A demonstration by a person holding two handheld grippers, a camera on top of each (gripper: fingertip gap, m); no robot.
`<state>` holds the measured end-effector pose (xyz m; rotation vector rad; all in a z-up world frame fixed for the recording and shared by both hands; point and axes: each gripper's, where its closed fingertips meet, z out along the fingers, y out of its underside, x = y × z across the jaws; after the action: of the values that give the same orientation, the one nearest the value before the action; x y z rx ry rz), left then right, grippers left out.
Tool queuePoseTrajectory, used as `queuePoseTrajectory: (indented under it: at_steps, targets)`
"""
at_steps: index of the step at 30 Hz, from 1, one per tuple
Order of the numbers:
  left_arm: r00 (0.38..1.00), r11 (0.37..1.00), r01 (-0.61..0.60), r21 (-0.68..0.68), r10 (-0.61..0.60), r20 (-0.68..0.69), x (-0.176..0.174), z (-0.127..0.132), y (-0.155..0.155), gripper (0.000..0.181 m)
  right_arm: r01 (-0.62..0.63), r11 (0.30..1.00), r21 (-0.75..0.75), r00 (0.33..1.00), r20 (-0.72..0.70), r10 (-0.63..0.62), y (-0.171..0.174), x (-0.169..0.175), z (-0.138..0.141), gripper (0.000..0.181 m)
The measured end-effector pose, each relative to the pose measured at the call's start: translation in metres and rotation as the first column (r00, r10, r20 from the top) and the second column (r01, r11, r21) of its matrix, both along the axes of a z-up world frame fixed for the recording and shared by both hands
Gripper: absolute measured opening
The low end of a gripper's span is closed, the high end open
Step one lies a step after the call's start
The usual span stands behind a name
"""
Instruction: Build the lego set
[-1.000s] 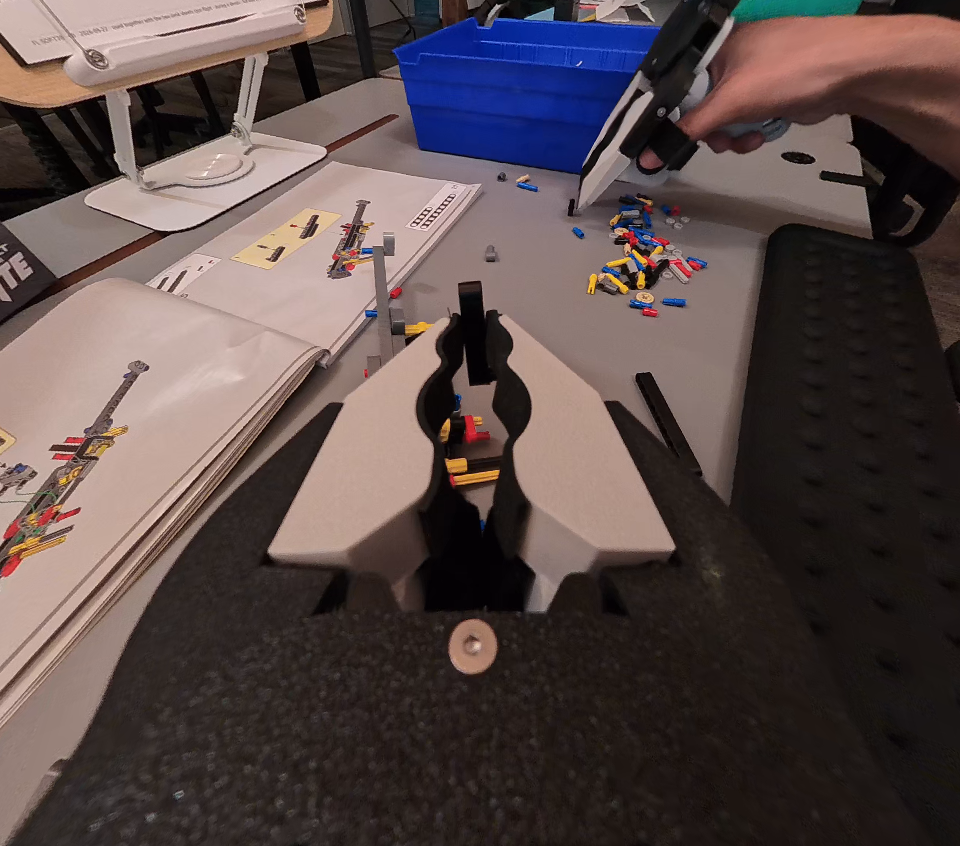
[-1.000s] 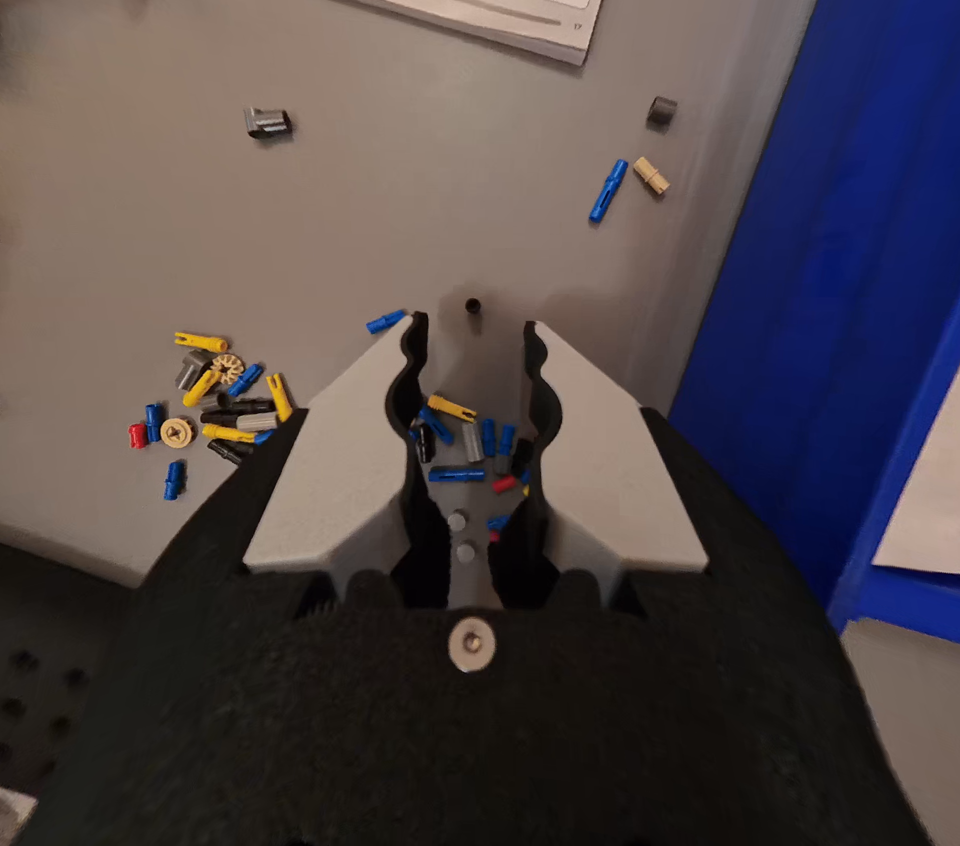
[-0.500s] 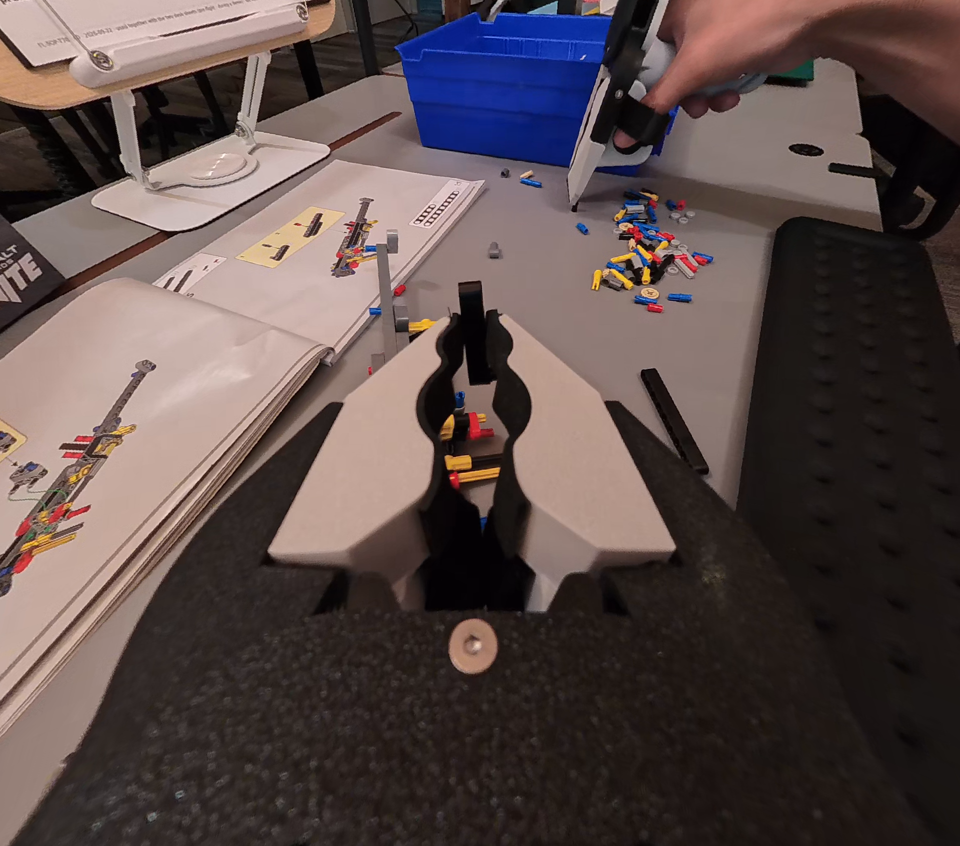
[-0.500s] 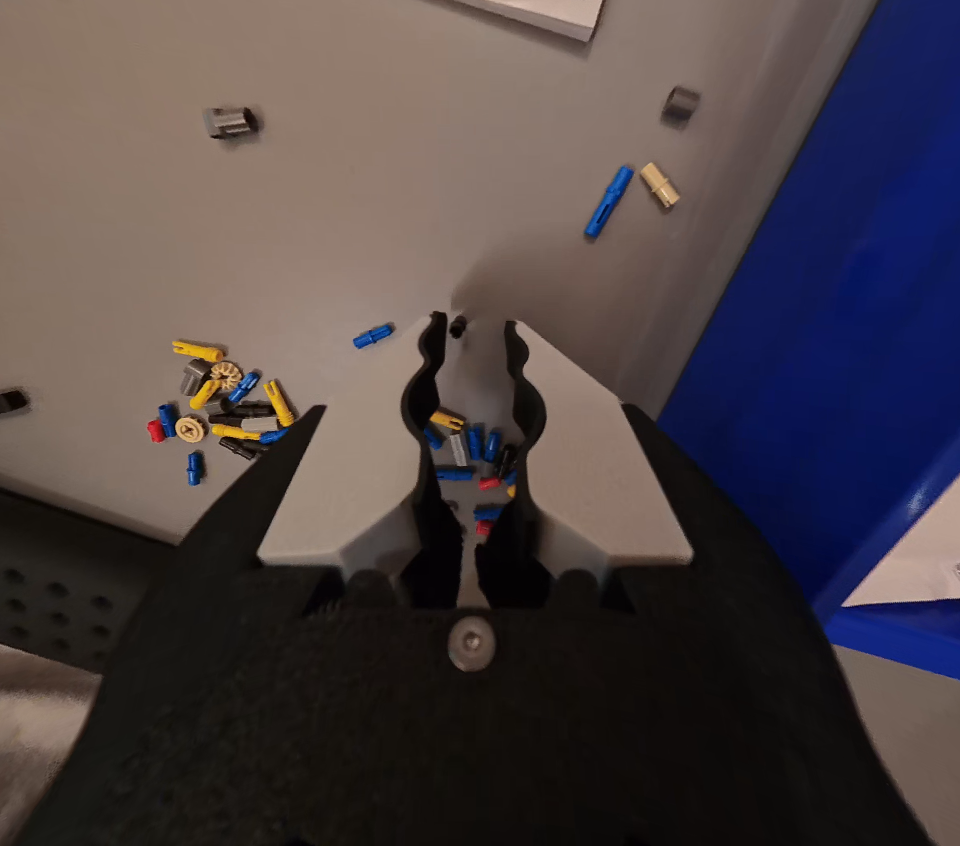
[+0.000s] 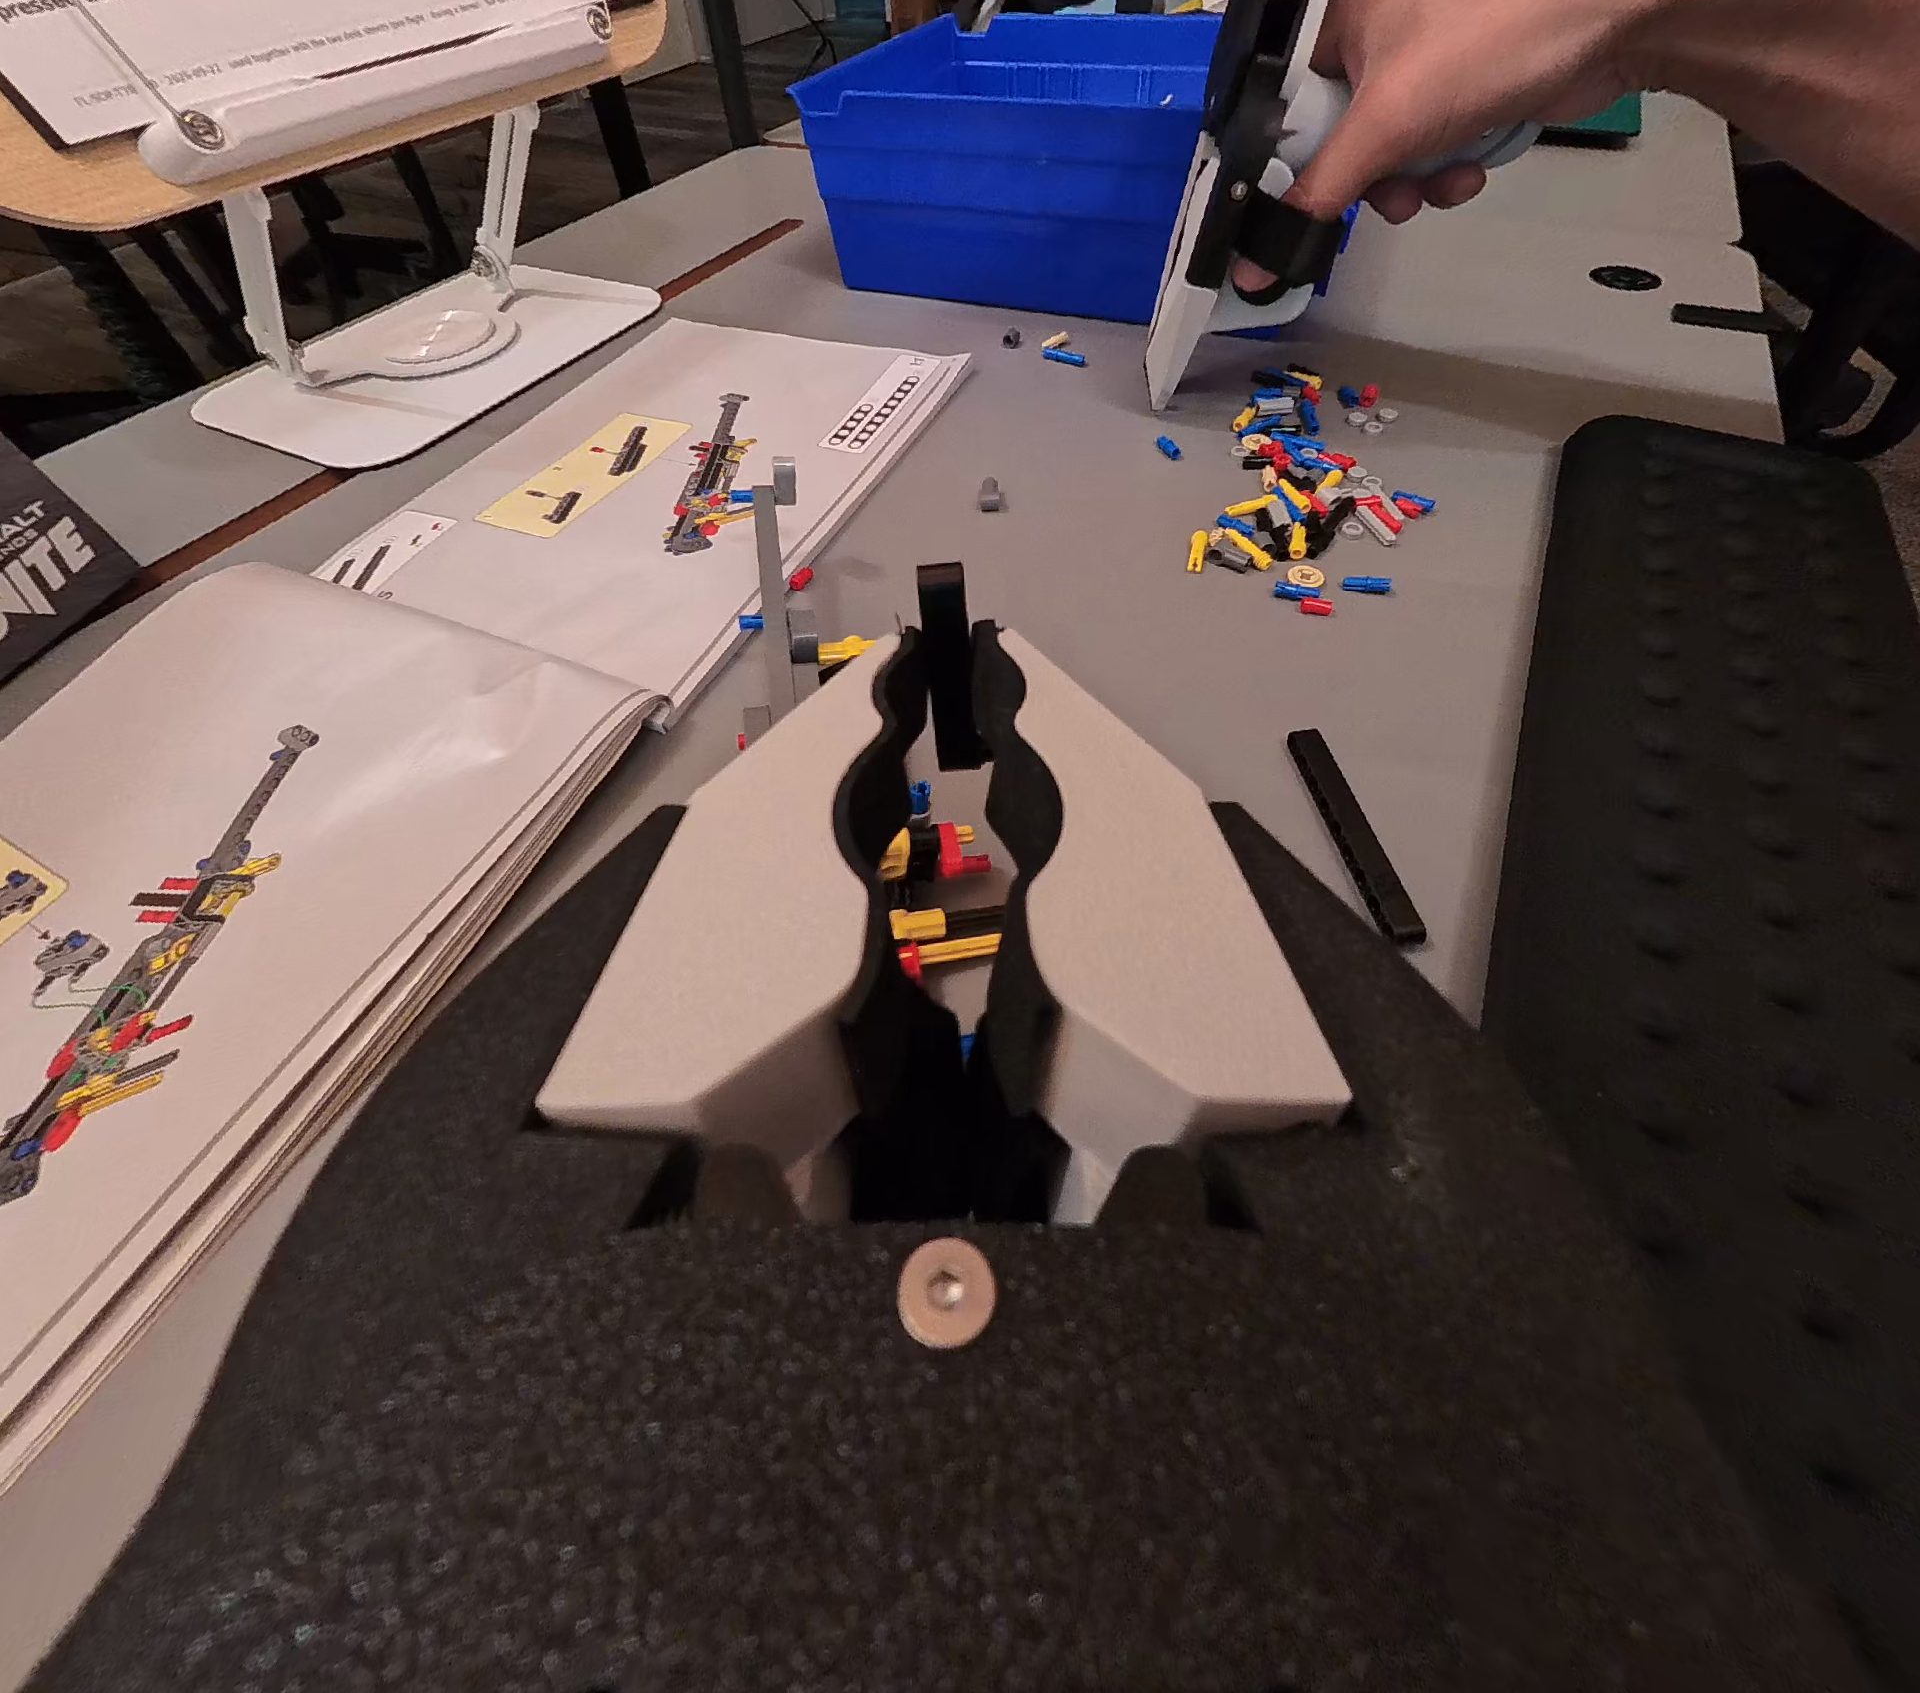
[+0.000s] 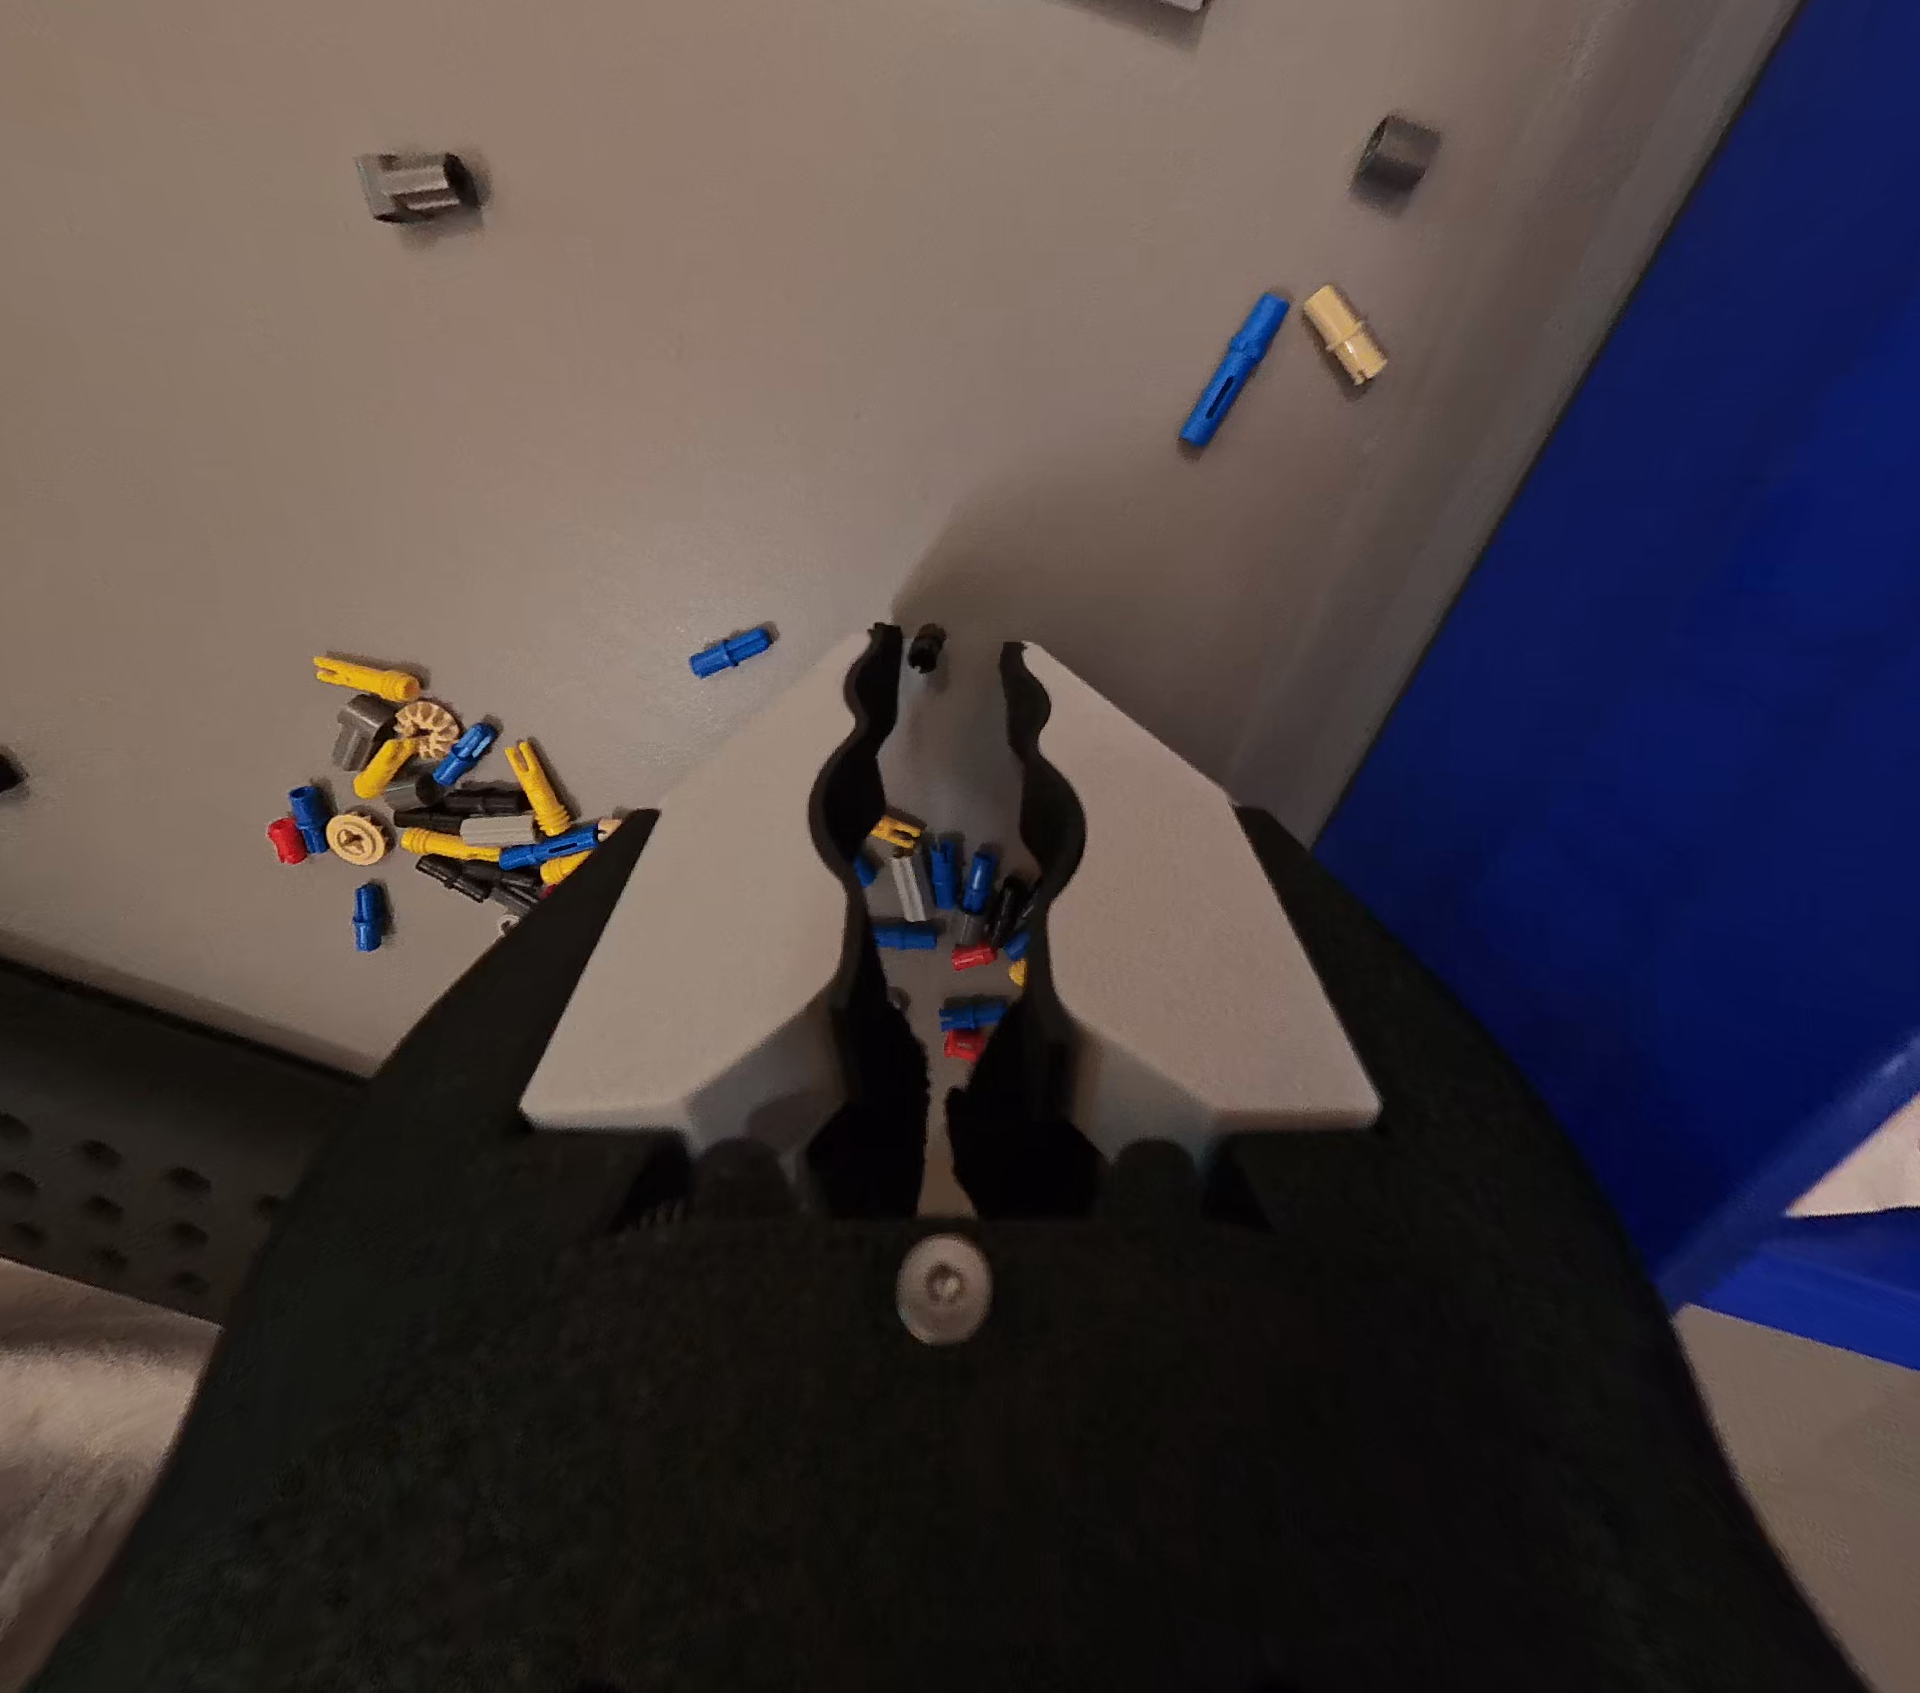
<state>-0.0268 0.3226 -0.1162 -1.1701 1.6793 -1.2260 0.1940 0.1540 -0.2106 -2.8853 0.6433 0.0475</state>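
Here, in the left wrist view, the left gripper (image 5: pixel 943 667) pinches an upright black flat lego beam (image 5: pixel 945 675) between its tips, above the partly built multicoloured lego model (image 5: pixel 925 890) on the grey table (image 5: pixel 1101 604). An open instruction booklet (image 5: pixel 312 770) lies beside it.

In the right wrist view, the right gripper (image 6: pixel 940 656) points down with jaws slightly spread around a tiny black lego pin (image 6: pixel 925 648), not yet clamped. A scattered heap of small coloured lego pins (image 6: pixel 447 802) lies just beside it; a blue plastic bin (image 6: pixel 1714 604) stands close by.

grey wedge fingers (image 5: pixel 1122 895) (wavy black pads), black speckled body, silver screw.
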Motion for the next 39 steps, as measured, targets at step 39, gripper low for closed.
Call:
queuePoseTrajectory:
  at_steps: [39]
  targets:
    - [1.0,1.0,0.005,-0.007,-0.005,-0.002,-0.0002,0.0001,-0.0004,0.006,-0.008,1.0,-0.015,1.0,0.015,0.008,0.0004,0.0062,0.0016,0.013]
